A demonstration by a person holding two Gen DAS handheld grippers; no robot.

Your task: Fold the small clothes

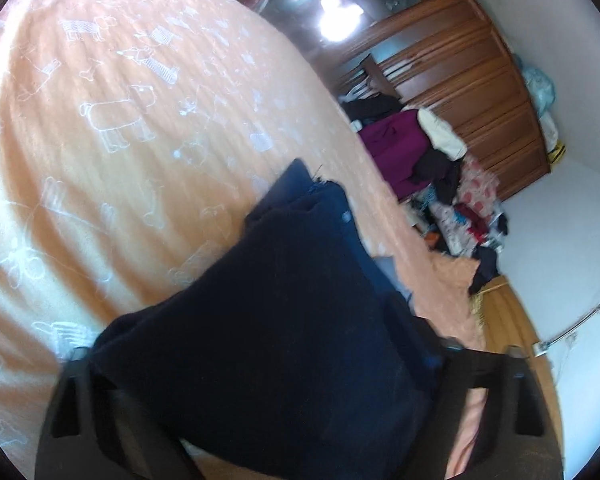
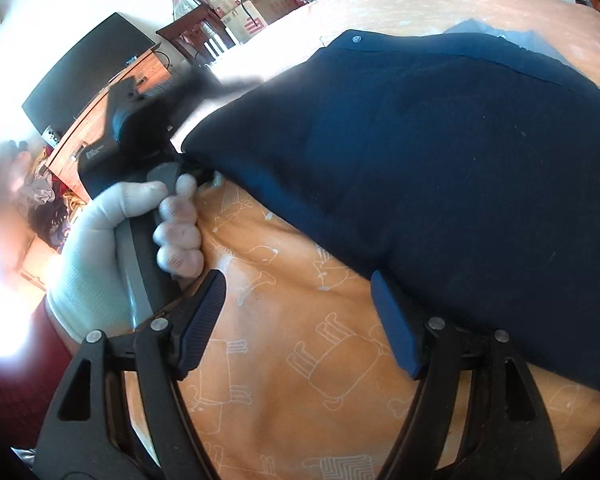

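One navy garment [image 2: 440, 160], you're folding it on the bed [image 1: 120, 140].
Left gripper [image 1: 260, 400] is clamping its edge; right gripper [image 2: 308, 320] is gaping empty, cloth just right.

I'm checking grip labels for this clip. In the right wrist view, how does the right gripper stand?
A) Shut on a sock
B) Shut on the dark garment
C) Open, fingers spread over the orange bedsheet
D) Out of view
C: the right gripper has its fingers wide apart with only the orange bedsheet between them; the navy garment drapes past one finger.
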